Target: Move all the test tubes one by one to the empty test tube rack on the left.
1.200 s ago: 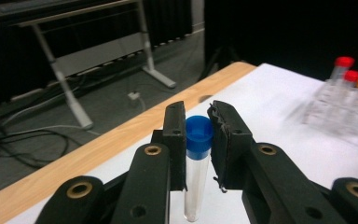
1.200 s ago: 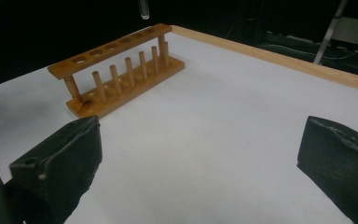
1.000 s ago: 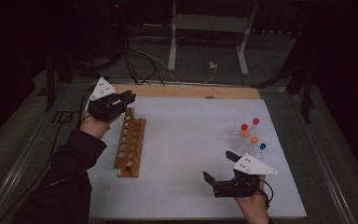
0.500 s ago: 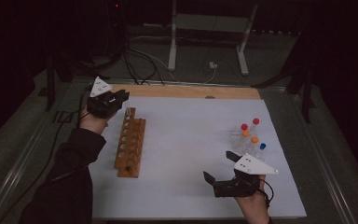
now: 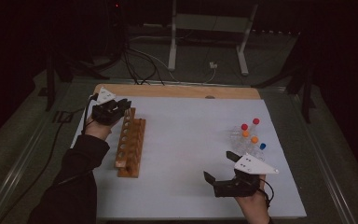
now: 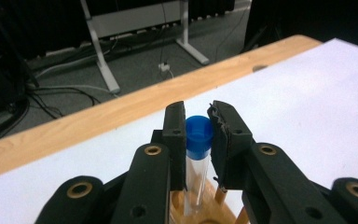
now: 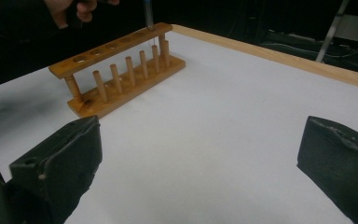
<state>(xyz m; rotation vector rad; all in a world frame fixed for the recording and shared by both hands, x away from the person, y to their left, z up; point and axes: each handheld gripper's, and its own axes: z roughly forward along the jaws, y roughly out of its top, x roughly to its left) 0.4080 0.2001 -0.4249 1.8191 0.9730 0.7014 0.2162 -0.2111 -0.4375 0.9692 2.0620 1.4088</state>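
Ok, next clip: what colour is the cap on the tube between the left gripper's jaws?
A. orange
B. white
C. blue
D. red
C: in the left gripper view the left gripper is clamped on a clear tube with a blue cap, held upright over the far end of the wooden rack.

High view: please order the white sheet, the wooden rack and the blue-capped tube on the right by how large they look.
1. White sheet, by far the largest.
2. Wooden rack, long and narrow.
3. Blue-capped tube, the smallest.
All three lie at a similar depth on the table, so nearness hardly affects the order.
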